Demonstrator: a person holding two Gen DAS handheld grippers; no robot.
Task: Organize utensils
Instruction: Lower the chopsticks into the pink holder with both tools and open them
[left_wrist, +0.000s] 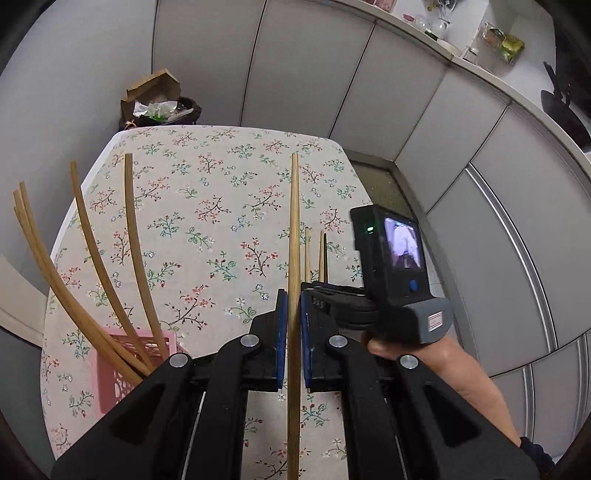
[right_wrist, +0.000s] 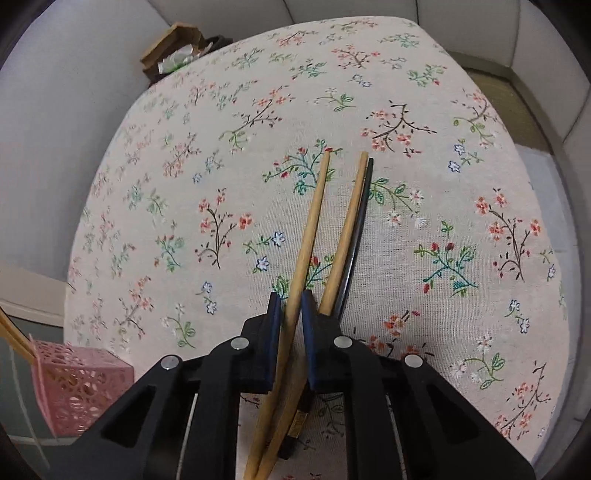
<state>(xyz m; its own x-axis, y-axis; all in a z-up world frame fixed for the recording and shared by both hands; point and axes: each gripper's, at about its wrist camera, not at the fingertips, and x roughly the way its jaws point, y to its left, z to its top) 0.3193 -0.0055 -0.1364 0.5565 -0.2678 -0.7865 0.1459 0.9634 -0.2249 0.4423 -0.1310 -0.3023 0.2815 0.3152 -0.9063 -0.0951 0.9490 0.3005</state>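
Note:
My left gripper is shut on a wooden chopstick and holds it above the flowered table. A pink lattice basket at the lower left holds several wooden chopsticks that lean out to the left. My right gripper is low over the table, its blue pads shut on a wooden chopstick. A second wooden chopstick and a black chopstick lie just right of it. The right gripper also shows in the left wrist view. The basket shows in the right wrist view.
A bin full of cardboard and wrappers stands beyond the table's far left corner. Grey cabinet panels run behind and to the right. A counter above them carries jars and packets.

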